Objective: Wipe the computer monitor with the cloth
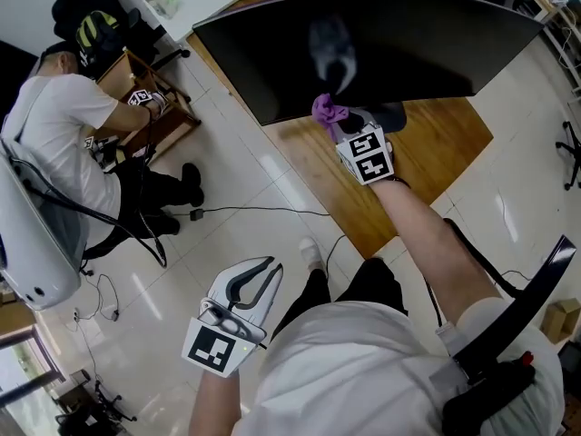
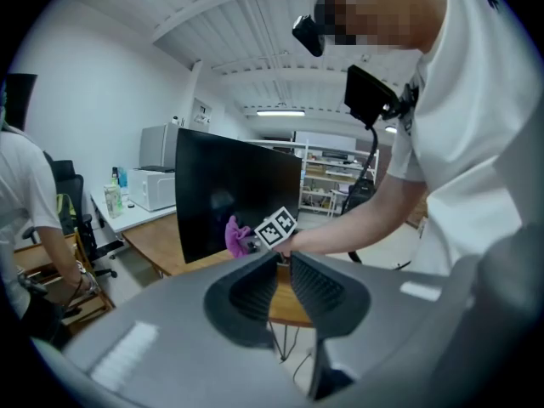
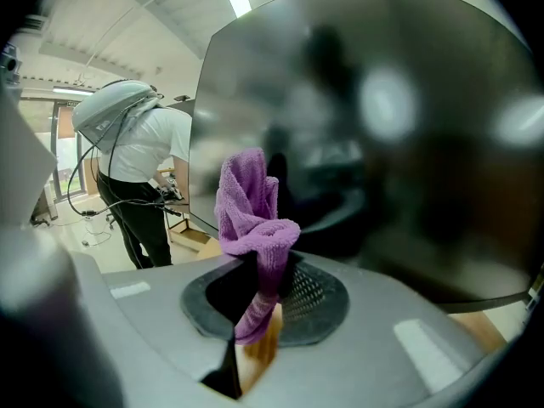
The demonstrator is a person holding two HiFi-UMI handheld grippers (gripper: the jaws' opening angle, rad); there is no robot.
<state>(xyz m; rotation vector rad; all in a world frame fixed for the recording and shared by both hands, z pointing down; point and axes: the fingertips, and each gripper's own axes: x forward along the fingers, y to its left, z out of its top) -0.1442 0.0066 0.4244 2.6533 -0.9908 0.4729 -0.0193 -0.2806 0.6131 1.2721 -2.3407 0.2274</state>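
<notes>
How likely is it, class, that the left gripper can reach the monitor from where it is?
Probably not from there: the left gripper hangs low over the floor, well short of the desk and the monitor. Nothing seems to block the way forward.

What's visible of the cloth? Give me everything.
The cloth is purple and fluffy, terry or microfibre by its look, crumpled into a loose upright bunch. The right gripper is shut on its lower part. A short tail hangs below the grip, and the bunch stands out past the jaw tips. It sits at the lower edge of the dark monitor, left of centre in the head view. Whether it touches the screen can't be told.
</notes>
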